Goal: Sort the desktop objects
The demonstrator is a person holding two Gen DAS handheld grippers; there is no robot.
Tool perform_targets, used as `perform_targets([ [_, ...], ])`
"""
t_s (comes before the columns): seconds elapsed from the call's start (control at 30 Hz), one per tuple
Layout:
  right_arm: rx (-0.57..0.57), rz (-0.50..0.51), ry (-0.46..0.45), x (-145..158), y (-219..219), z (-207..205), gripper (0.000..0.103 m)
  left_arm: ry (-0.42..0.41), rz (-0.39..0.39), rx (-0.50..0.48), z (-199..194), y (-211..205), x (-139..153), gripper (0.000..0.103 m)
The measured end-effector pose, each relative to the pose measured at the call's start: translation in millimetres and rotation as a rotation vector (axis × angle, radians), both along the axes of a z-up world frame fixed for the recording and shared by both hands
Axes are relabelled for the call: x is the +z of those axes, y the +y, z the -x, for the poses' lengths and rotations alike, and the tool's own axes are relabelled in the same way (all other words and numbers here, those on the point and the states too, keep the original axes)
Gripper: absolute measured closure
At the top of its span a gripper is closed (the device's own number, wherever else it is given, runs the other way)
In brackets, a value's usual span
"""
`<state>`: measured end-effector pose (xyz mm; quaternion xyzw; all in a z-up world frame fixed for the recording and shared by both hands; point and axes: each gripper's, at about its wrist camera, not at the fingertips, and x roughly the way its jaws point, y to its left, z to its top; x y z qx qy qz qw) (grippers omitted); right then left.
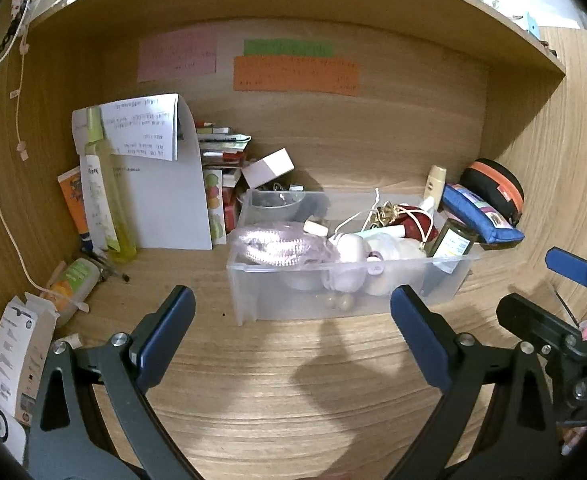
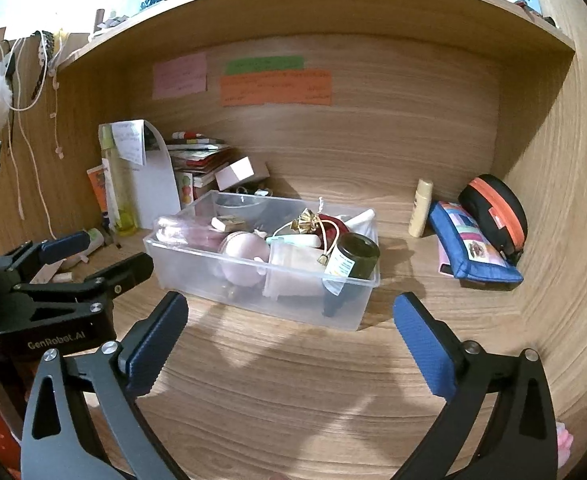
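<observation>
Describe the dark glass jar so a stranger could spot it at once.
Find the clear plastic bin in the middle of the wooden desk. The jar lies tilted in the bin's near right corner. It is the only dark glass thing there, with a black lid and a white and yellow label.

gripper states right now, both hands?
Left hand-held gripper: open, holding nothing.
Right hand-held gripper: open, holding nothing.

A jar (image 2: 355, 258) lies in the bin (image 2: 253, 300), with a pouch (image 2: 473, 246) well to its right.
</observation>
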<state>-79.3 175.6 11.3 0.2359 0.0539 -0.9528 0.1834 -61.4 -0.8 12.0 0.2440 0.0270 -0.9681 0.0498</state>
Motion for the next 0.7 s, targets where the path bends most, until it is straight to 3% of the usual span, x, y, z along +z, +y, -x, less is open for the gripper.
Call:
perform_targets([
  [0.7, 0.0, -0.003, -0.024, -5.8, -1.4, 5.3, 0.0, -0.021, -0.004, -0.004, 7.7, -0.4, -5.1, 0.004],
])
